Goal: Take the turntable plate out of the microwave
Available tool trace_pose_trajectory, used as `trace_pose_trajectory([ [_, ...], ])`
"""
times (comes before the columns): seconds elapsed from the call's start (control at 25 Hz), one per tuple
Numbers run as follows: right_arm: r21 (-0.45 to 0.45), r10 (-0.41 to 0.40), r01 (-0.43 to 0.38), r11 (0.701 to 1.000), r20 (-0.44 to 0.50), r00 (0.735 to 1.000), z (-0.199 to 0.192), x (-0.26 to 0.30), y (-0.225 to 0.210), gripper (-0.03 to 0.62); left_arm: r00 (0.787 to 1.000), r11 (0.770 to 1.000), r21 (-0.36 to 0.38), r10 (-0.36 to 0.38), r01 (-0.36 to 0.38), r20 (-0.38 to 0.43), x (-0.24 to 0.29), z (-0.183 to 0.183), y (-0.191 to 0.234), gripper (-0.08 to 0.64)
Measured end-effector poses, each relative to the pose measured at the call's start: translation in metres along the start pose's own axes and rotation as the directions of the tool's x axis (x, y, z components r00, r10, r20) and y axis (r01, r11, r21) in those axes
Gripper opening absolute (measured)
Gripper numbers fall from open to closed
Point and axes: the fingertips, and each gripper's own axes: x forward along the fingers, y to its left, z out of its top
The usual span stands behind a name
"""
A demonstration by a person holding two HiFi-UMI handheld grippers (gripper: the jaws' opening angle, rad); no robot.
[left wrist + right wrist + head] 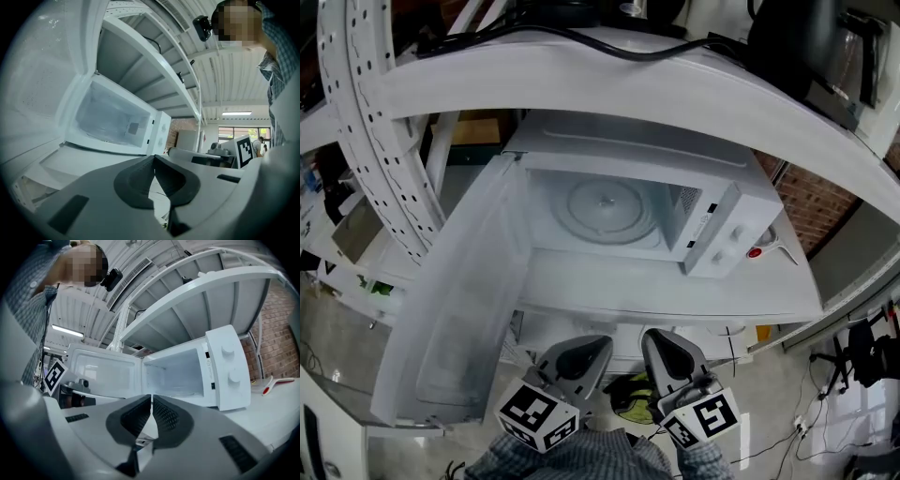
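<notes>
sitting in the microwave (722, 230), turntable plate (605, 208) lies well beyond both fingers (578, 362)

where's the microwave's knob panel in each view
Head view: knob panel centre-right, right of the cavity.
Left gripper view: knob panel near centre.
Right gripper view: knob panel right of centre.
Shared landmark: the open door, left of the cavity everywhere.

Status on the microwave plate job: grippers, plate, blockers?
Left hand-held gripper shut, empty; right hand-held gripper shut, empty. Turntable plate inside microwave, door open. Both short of the opening, nothing in the way.
</notes>
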Motion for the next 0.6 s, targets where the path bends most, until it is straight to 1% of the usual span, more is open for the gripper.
trace_pose_trajectory([
  [0.28, -0.011, 0.003, -0.004, 1.000, -0.040, 0.999, -0.007, 0.023, -0.013, 0.023, 1.000, 0.999, -0.037, 0.020, -0.020, 0.009, 0.010, 0.004, 0.026, 0.008],
  [0.44, -0.073, 0.008, -0.012, 0.997, -0.061, 0.998, -0.008, 0.035, -0.025, 0.023, 0.998, 0.998, -0.029, 0.055, -0.055, 0.019, 0.017, 0.009, 0.037, 0.008],
  [0.6, -0.104, 0.054, -0.060, 0.993, -0.060, 0.997, 0.000, 0.049, -0.030, 0.023, 0.995, 0.995, -0.036, 0.096, -0.095, 0.017, 0.023, 0.009, 0.046, 0.008],
])
